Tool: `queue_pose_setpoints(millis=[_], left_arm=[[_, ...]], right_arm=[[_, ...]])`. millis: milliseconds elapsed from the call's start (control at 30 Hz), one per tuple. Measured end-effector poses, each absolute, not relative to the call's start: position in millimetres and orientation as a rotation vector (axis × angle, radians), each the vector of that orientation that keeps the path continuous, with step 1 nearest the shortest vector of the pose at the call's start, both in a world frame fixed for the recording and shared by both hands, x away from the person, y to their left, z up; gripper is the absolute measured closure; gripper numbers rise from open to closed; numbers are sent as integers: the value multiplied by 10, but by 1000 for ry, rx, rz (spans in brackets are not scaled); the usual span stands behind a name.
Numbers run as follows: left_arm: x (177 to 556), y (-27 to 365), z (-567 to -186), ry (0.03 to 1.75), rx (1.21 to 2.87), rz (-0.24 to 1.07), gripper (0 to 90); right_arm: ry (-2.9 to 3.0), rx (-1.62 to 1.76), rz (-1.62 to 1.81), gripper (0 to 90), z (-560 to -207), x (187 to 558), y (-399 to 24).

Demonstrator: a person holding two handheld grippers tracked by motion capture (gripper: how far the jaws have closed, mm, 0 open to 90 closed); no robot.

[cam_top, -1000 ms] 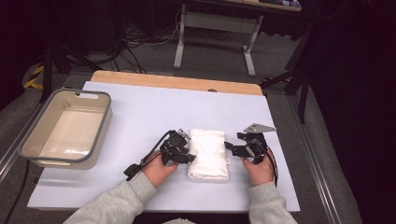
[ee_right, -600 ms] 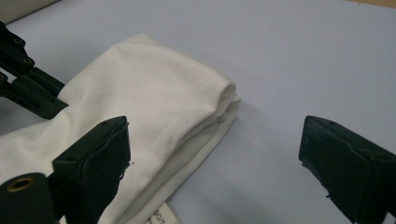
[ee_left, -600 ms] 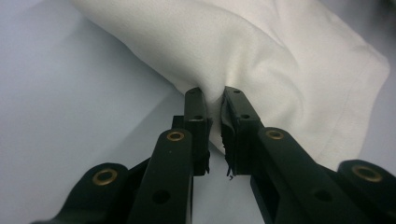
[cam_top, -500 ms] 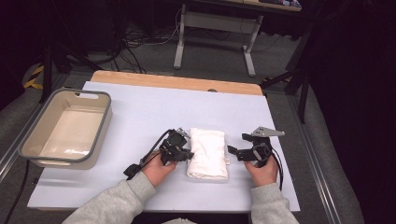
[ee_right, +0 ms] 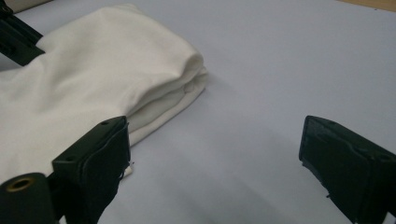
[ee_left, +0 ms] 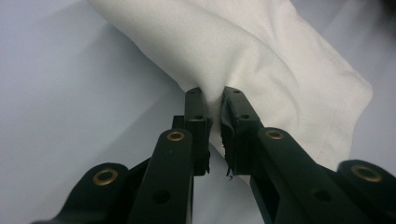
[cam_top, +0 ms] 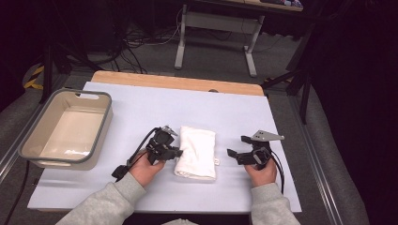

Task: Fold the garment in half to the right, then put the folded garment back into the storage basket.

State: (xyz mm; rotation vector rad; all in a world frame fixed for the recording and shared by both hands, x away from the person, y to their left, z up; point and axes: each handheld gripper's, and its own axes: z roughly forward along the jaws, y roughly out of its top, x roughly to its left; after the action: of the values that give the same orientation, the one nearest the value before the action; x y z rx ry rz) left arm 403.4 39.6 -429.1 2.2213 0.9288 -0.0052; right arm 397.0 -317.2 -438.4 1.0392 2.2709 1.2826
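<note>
A folded white towel [cam_top: 197,152] lies on the pale table [cam_top: 155,110] in front of the person. My left gripper [cam_top: 177,151] is at its left edge. In the left gripper view a pinch of the towel [ee_left: 261,60] sits between the jaws of the left gripper [ee_left: 213,95], which have just been closing and are shut on it. My right gripper [cam_top: 237,146] rests to the right of the towel. Its jaws have just been opening and stand wide apart with nothing between them. In the right gripper view the towel [ee_right: 93,79] lies beside the left jaw of the right gripper [ee_right: 215,144].
A grey bin [cam_top: 105,101] with a beige inside stands at the table's left. A wooden strip [cam_top: 178,82] runs along the far edge. Bare table stretches beyond the towel. Table legs and cables crowd the dark floor behind.
The left gripper has closed on the towel's left edge and drawn the towel a little to the left. The right gripper's jaws have widened, and the towel's right edge now lies apart from them.
</note>
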Motion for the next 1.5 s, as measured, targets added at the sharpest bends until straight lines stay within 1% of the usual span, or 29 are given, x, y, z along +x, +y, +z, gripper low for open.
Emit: queue_pose_setpoints(millis=[233,433,833,1000,1033,1100,1133,1167,1200,1233,1300,1367,1500], left_arm=[[4066,610,-4283,982,2202,4,815],[4058,726,-4279,1009,2199,-12,814],[4029,824,-4312,1047,2212,-34,808],[4027,819,-4309,1044,2229,-6,770],[4025,826,-4300,1036,2221,-2,749],[4022,848,-4268,1018,2197,-15,636],[4022,848,-4268,1018,2197,-15,597],[4011,849,-4233,1007,2181,16,530],[4011,849,-4215,990,2174,37,484],[4009,845,-4211,972,2168,50,407],[4008,834,-4195,951,2167,87,344],[4011,812,-4185,946,2172,132,248],[4038,760,-4149,950,2170,173,147]], right_arm=[[2293,1022,1309,85,-4420,3983,-3134],[2288,1023,1317,83,-4424,3980,-3141],[2291,987,1340,74,-4413,3972,-3131],[2294,984,1346,72,-4411,3968,-3127],[2295,984,1352,71,-4411,3967,-3127],[2297,981,1352,71,-4413,3968,-3124],[2298,978,1355,70,-4413,3969,-3123],[2298,976,1359,70,-4413,3968,-3122],[2298,974,1359,68,-4413,3967,-3121],[2299,973,1360,68,-4412,3967,-3120],[2300,971,1364,66,-4412,3964,-3120],[2301,969,1369,64,-4412,3962,-3119],[2303,967,1368,64,-4416,3964,-3113]])
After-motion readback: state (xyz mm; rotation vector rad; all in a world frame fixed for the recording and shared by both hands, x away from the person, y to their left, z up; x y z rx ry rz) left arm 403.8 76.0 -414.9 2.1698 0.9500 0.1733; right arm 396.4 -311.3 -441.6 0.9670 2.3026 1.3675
